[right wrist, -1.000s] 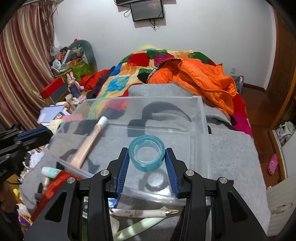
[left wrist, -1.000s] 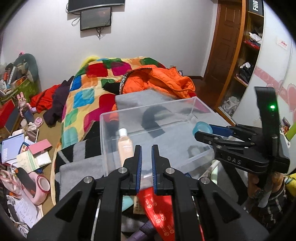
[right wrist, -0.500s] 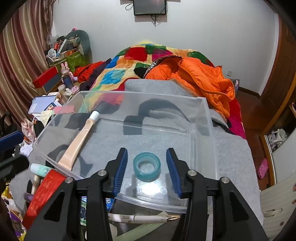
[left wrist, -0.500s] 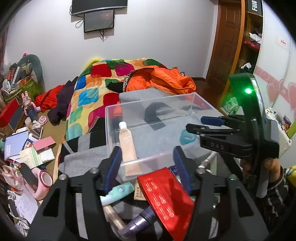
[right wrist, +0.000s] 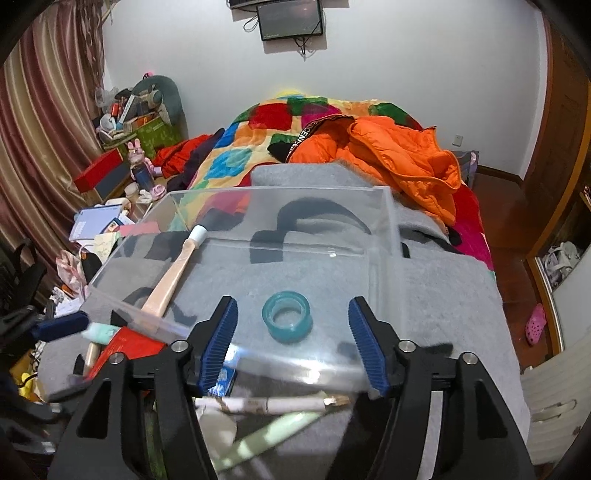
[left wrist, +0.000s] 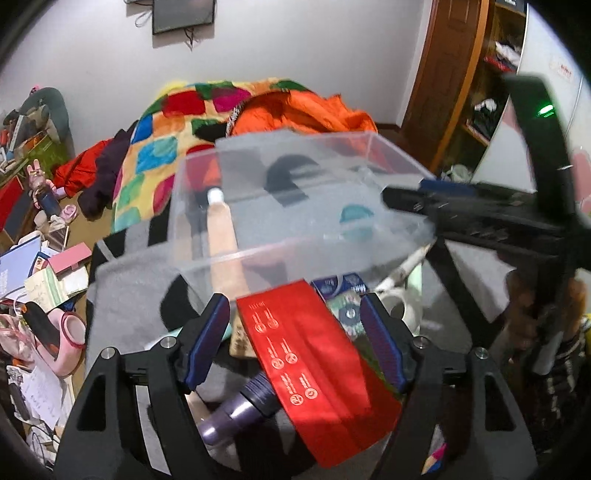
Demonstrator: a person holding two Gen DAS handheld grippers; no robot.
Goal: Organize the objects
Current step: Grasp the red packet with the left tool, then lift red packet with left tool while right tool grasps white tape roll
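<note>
Clutter (left wrist: 258, 387) crowds grey blanket (right wrist: 443, 295) before clear bin (right wrist: 388, 206).

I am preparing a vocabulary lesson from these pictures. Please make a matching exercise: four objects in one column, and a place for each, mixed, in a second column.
Objects:
1. teal ring-shaped roll of tape
2. flat red packet with white print
3. bright orange padded jacket
4. dark wall-mounted screen

Places:
A. on the white wall
B. lying inside the clear plastic box
C. outside the box, in front of its near wall
D. on the colourful bed quilt

Pairs: 1-B, 2-C, 3-D, 4-A
</note>
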